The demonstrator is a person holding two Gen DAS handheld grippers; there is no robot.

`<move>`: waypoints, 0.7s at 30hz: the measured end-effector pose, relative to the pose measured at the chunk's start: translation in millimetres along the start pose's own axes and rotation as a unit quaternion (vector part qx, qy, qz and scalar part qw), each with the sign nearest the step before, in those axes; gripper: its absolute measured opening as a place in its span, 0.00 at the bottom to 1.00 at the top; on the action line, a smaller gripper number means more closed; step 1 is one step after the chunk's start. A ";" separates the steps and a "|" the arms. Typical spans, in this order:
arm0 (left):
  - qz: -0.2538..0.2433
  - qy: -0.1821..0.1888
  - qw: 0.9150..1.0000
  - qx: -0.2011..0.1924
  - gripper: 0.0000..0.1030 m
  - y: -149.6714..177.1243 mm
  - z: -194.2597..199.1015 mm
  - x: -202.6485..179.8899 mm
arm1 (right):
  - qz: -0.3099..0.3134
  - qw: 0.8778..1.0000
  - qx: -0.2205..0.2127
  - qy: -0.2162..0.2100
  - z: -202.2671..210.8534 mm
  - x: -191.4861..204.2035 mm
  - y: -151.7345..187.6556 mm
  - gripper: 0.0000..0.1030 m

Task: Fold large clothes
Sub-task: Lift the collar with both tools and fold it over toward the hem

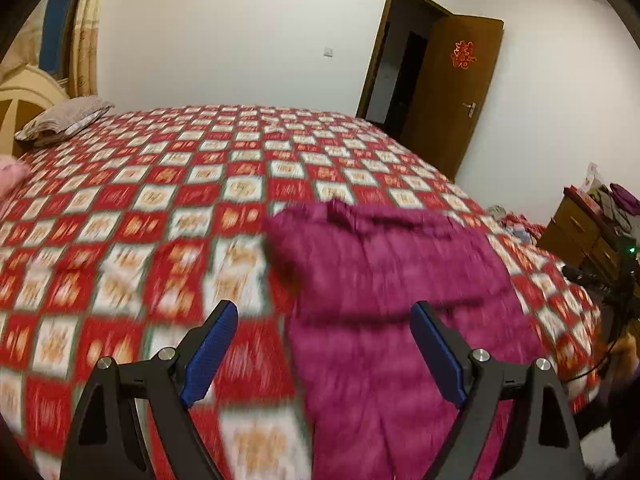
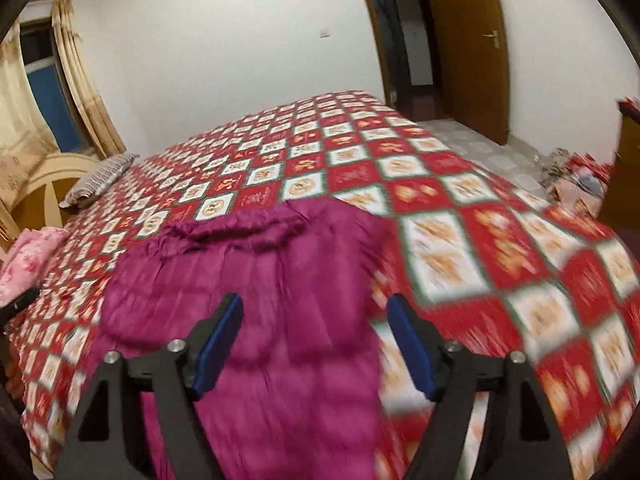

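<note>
Left gripper (image 1: 322, 312): blue-padded fingers (image 1: 210, 354) spread wide, nothing between them, held above the bed. Its left finger sits over bare bedspread, its right finger over the near left part of the magenta garment (image 1: 400, 300); contact with the cloth cannot be told through the motion blur. Right gripper (image 2: 316, 308): fingers likewise spread wide and empty, the left one over the garment (image 2: 248, 288), the right one just past the garment's right edge, over the bedspread (image 2: 480, 240). The garment is a large quilted-looking magenta piece lying flat on the near part of the bed, its gathered, rumpled end pointing toward the far side and its long body running down toward the cameras. It rests on a red-and-white checked bedspread (image 1: 160, 200) that covers the whole mattress. Farther out, a striped grey pillow (image 1: 64, 120) lies at the headboard end, on the left in both views, and a pink cloth (image 2: 28, 260) sits at the left bed edge. Beige curtains (image 2: 76, 68) hang beside a window behind the headboard. A brown wooden door (image 1: 452, 92) with a red paper emblem stands open in the far wall. A wooden dresser (image 1: 576, 228) with clutter on top stands at the right, beyond the foot of the bed.
</note>
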State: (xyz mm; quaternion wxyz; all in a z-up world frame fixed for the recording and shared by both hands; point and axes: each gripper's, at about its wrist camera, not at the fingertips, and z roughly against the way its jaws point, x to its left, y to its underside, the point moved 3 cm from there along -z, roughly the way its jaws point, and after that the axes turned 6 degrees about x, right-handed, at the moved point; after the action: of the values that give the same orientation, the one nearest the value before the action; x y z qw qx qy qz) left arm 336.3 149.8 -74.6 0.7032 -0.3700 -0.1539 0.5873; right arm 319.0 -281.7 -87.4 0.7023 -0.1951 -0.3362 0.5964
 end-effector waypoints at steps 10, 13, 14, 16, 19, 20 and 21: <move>-0.015 0.019 0.996 0.082 0.85 130.7 7.2 -25.6 | 0.023 0.997 0.066 0.022 65.1 -24.5 118.3 0.77; -0.006 0.029 0.995 0.100 0.85 147.6 -2.5 -29.2 | 0.011 0.995 0.096 0.016 55.5 -29.6 144.6 0.79; -0.003 0.028 0.994 0.103 0.85 151.6 -5.2 -29.8 | 0.005 0.994 0.106 0.014 52.0 -32.7 154.4 0.79; 0.007 0.030 0.994 0.107 0.85 159.3 -5.5 -28.9 | -0.007 0.992 0.129 0.003 38.4 -33.1 168.7 0.79; 0.027 0.034 0.992 0.117 0.85 170.1 -4.7 -24.2 | 0.000 0.990 0.140 -0.003 30.9 -28.2 183.4 0.79; 0.036 0.037 0.991 0.120 0.85 174.4 -4.7 -21.8 | 0.006 0.989 0.147 0.000 26.8 -25.6 188.4 0.79; 0.041 0.040 0.991 0.123 0.85 180.8 -3.3 -21.2 | 0.009 0.988 0.152 0.000 25.5 -22.7 193.3 0.79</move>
State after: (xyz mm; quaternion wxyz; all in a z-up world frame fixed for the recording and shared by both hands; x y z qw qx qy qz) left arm 204.1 135.4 -199.0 0.7244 -0.3102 -0.0371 0.6145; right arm 163.1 -265.9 -205.5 0.7187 -0.0890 -0.2397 0.6466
